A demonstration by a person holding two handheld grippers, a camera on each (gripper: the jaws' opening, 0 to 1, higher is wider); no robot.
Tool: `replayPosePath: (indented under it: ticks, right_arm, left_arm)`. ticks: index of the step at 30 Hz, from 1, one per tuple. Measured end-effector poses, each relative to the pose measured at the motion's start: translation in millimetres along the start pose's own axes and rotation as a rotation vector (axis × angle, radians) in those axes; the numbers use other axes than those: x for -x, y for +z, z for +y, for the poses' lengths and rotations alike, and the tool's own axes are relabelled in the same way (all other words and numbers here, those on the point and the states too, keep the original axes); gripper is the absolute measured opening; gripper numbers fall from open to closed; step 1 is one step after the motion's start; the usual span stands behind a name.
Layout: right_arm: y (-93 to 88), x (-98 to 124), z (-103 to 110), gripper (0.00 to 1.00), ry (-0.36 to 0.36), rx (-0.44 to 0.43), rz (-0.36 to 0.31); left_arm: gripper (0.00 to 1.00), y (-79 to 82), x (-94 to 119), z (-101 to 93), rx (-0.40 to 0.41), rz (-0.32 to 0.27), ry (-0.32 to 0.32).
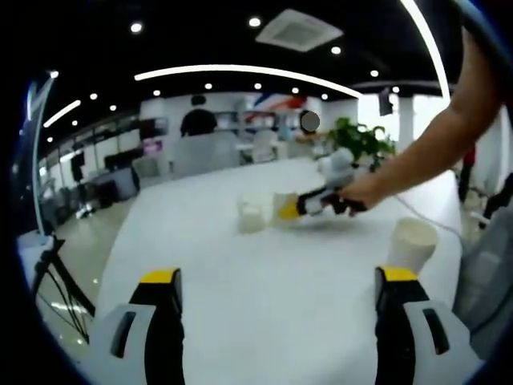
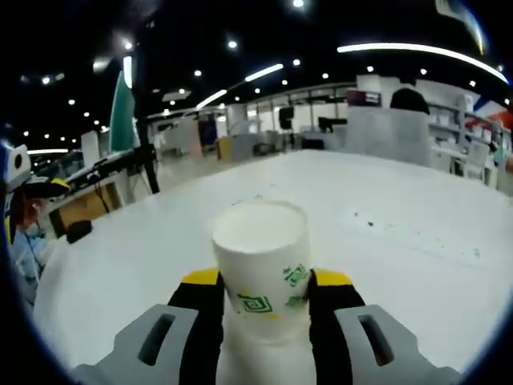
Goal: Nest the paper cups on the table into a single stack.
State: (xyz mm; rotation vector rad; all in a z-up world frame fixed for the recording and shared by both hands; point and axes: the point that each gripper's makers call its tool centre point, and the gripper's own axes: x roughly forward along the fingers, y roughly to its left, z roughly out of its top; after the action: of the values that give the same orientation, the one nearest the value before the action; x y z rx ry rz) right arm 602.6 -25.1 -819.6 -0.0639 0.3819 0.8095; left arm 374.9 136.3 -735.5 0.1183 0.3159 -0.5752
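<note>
Paper cup stands upright between the jaws of your right gripper, which is clamped on its lower body just above the white table. In the left gripper view that same gripper is far across the table, your hand on its handle, with its cup just beside a second cup; a third cup stands apart, nearer on the right. Your left gripper hangs released, jaws spread wide with nothing between them. My judgement: the step in hand is carrying the held cup to nest it in a neighbour. Keep it upright, grip only firmly enough to avoid crushing the thin wall, centre it over the target's rim before lowering, and steady the target with the free gripper if it slides.
</note>
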Motion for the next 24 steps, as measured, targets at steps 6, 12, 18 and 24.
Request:
replayPosePath:
  ticks: [6,12,18,24]
  right_arm:
    - [7.6,5,1,0.38,0.003,0.006,-0.006]
    - [12.8,9,2,0.38,0.003,0.010,-0.010]
    - [19.0,13,2,0.38,0.005,0.018,-0.013]
    - [31.1,15,0,0.38,0.008,0.021,-0.021]
  left_arm:
    - [0.97,2.4,0,-1.3,-0.001,-0.004,-0.001]
    - [0.97,4.4,3,-1.6,-0.006,-0.006,0.000]
    - [0.97,5.2,5,-0.5,-0.006,-0.008,0.005]
    - [0.96,6.7,4,-3.2,-0.001,-0.014,0.001]
